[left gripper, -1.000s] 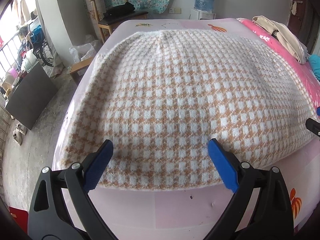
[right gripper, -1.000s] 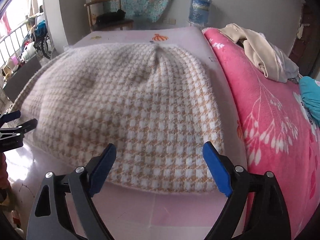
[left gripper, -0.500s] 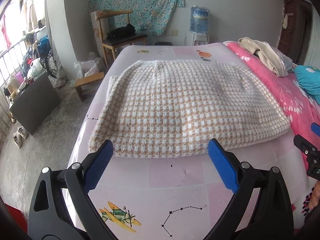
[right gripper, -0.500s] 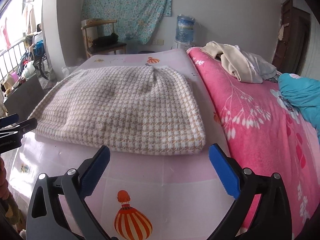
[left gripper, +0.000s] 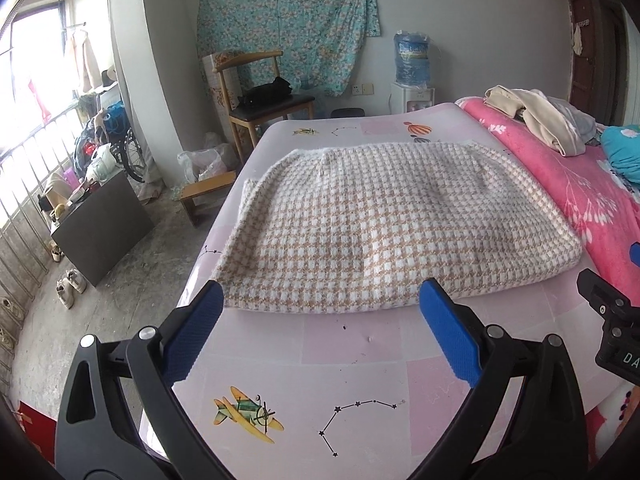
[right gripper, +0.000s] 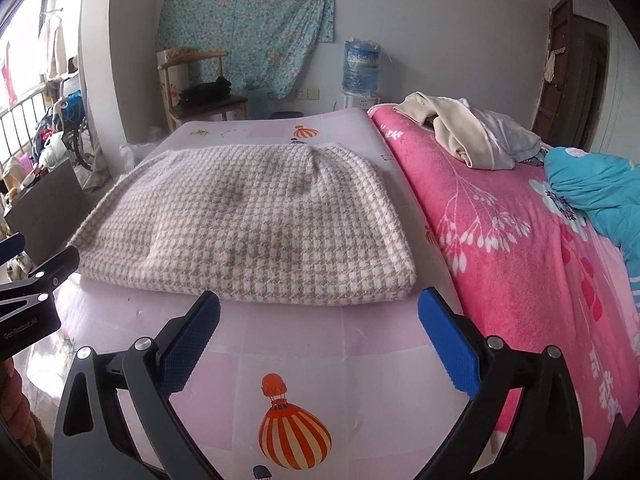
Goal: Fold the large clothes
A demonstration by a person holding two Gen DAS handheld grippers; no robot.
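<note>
A folded white-and-tan houndstooth garment (left gripper: pixel 384 224) lies flat on the pink mattress sheet (left gripper: pixel 344 364); it also shows in the right wrist view (right gripper: pixel 256 224). My left gripper (left gripper: pixel 320 304) is open and empty, held above the sheet just short of the garment's near edge. My right gripper (right gripper: pixel 320 312) is open and empty, near the garment's near right corner. Each gripper shows at the edge of the other's view.
A pink floral blanket (right gripper: pixel 520 248) covers the bed's right side, with a heap of beige and white clothes (right gripper: pixel 460 132) and a turquoise cloth (right gripper: pixel 596 192) on it. A wooden chair (left gripper: pixel 264 104), a low stool (left gripper: pixel 208 192), a water dispenser (left gripper: pixel 412 64) and a dark box (left gripper: pixel 100 228) stand around the bed.
Both grippers have drawn back from over the garment toward the near end of the bed and risen. The garment lies as it was. Both stay open.
</note>
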